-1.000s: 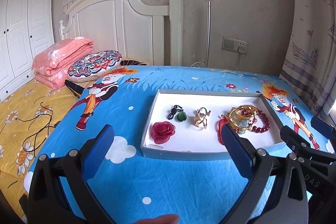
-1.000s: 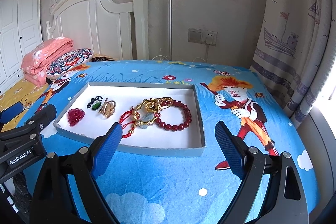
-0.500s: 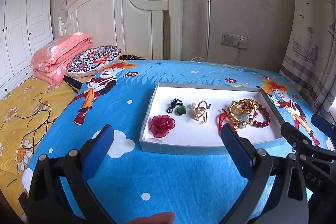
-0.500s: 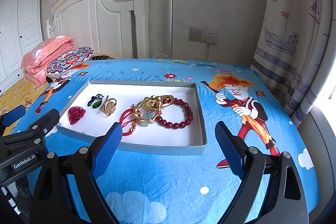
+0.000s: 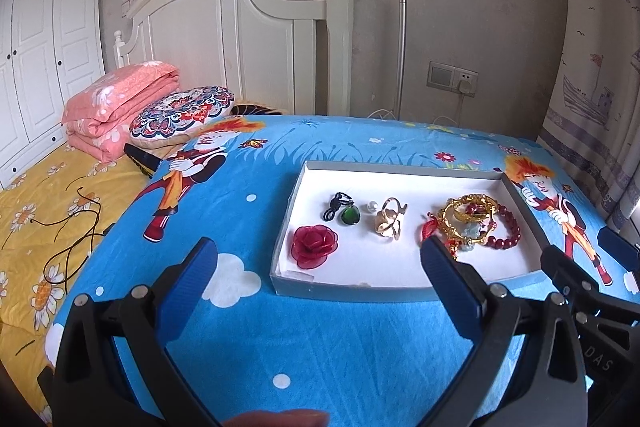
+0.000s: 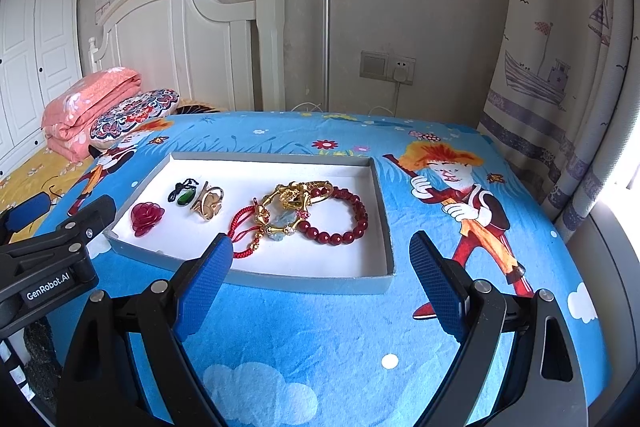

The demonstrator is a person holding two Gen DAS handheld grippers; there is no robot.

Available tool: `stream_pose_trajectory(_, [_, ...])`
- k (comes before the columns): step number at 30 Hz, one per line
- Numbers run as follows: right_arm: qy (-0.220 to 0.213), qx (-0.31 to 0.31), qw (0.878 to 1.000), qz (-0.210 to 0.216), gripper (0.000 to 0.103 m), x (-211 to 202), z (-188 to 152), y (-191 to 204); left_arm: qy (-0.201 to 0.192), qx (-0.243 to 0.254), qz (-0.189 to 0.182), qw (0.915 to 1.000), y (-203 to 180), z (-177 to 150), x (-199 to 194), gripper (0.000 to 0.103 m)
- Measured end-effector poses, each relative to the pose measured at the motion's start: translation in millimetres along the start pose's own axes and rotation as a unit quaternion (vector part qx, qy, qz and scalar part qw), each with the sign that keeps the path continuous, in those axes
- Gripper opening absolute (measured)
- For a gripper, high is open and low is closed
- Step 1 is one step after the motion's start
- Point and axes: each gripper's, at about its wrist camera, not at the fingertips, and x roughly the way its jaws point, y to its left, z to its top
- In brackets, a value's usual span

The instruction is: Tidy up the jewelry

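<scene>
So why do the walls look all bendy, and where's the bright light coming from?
Left wrist view: the fisheye lens bows the wardrobe and darkens the corners. Right wrist view: daylight glares in beside the curtain at the right edge, washing it out; the tray stays sharp.

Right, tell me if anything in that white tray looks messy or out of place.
The right end of the tray is a tangle: the gold bracelet, the red cord and the dark red bead bracelet lie piled across one another. The red rose, green pendant and gold ring lie apart, each clear of the pile.
</scene>
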Motion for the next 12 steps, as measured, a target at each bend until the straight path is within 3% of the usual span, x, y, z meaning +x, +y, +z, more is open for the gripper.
stream_pose_trajectory(3, [-0.001, -0.003, 1.000, 0.001, 0.085, -1.3, 0.6, 1.1, 0.026, -0.004, 0.009, 0.9996, 0.4, -0.6, 8.0, 0.099])
stream_pose_trajectory(12, [0.005, -0.010, 1.000, -0.013, 0.084, 0.9, 2.0, -16.3, 0.040, 0.010, 0.003, 0.9992, 10.8, 1.7, 21.0, 0.099])
